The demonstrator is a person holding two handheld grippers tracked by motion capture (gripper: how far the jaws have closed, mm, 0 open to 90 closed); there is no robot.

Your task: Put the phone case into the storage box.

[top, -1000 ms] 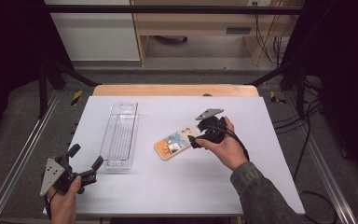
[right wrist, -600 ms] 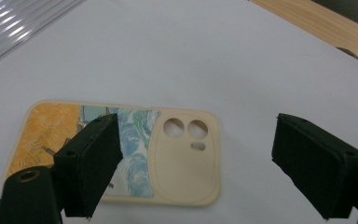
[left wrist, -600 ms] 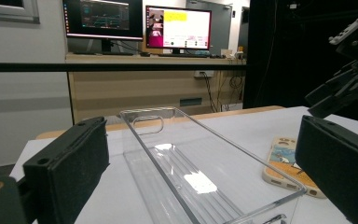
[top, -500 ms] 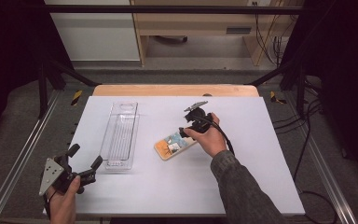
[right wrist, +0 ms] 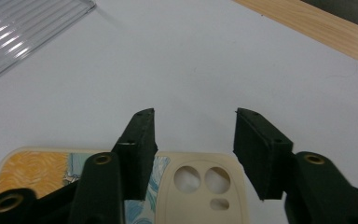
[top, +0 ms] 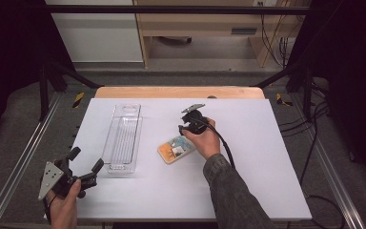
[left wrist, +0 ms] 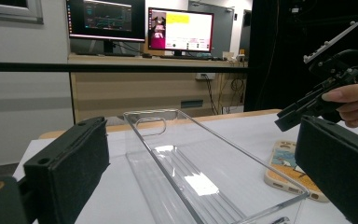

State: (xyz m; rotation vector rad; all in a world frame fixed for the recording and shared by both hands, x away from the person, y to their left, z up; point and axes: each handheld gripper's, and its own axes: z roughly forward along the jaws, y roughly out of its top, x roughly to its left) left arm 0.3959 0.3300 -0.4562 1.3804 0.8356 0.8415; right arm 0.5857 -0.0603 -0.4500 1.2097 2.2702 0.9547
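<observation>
In the centre of the high view my right gripper (top: 185, 128) straddles the phone case (top: 175, 149) camera end, jaws just been narrowing, half open, not yet pinching, its long axis running lower left.

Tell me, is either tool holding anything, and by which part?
Nothing is held. The right tool straddles the phone case at its camera end, pads apart; the left tool is open.

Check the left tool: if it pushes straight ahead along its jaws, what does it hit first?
Likely the clear tray: its near end sits right ahead between the open jaws of the left tool. Depth is hard to judge; the gap looks small.
</observation>
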